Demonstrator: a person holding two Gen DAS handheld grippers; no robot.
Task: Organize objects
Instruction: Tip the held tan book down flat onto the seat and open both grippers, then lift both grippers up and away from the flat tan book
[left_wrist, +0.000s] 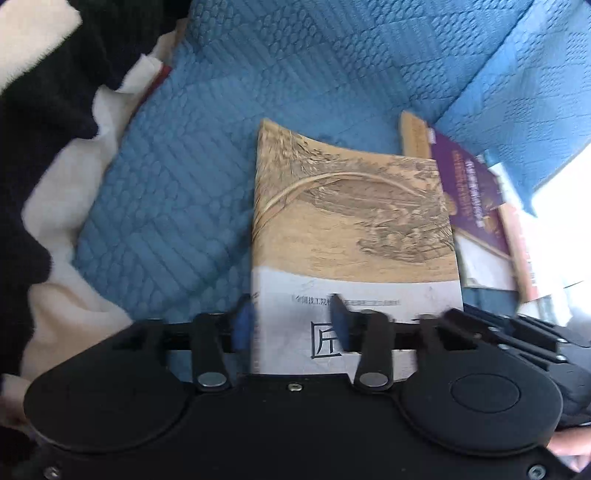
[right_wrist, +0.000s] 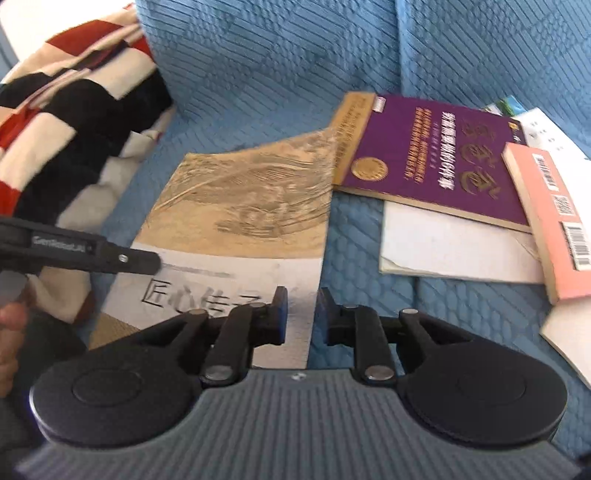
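Observation:
A thin book (left_wrist: 351, 221) with a tan painted cover and a white band of black characters lies flat on the blue quilted sofa cover (left_wrist: 184, 203). My left gripper (left_wrist: 291, 325) stands open astride the book's near left edge, one blue pad off the cover and one over it. In the right wrist view the same book (right_wrist: 251, 206) has its near right edge between the pads of my right gripper (right_wrist: 301, 314), which are slightly apart and open, with a gap showing. The left gripper's finger (right_wrist: 144, 260) reaches over the book's left side.
A purple book (right_wrist: 436, 158) lies right of the tan one, over a white booklet (right_wrist: 454, 247). A pink book (right_wrist: 554, 221) with barcodes sits at the far right. A black, white and red striped blanket (right_wrist: 74, 110) is heaped at the left. A hand (right_wrist: 11, 332) shows at the left edge.

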